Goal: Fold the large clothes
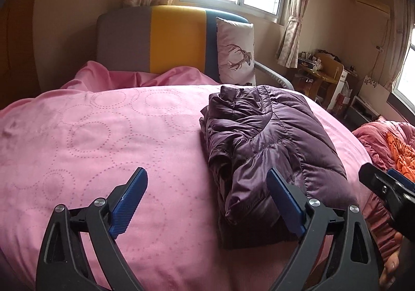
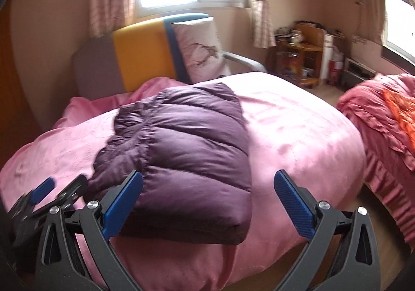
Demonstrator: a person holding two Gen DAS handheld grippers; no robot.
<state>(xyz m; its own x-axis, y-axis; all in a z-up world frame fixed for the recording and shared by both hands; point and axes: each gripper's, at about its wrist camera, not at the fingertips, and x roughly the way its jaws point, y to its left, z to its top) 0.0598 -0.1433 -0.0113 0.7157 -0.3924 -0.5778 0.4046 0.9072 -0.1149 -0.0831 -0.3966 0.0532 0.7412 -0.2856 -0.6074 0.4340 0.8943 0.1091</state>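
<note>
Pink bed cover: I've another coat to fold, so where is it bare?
Bare pink cover lies left of the folded purple jacket, up to the rumpled sheet by the headboard. A narrower strip runs right of it. Both tongs are open.

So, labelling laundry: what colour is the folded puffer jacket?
Dark purple puffer jacket, clearest in the right wrist view.

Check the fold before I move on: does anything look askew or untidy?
Mostly neat. The purple jacket lies folded on the pink bedspread, but its left edge bunches in loose, wrinkled layers.
</note>
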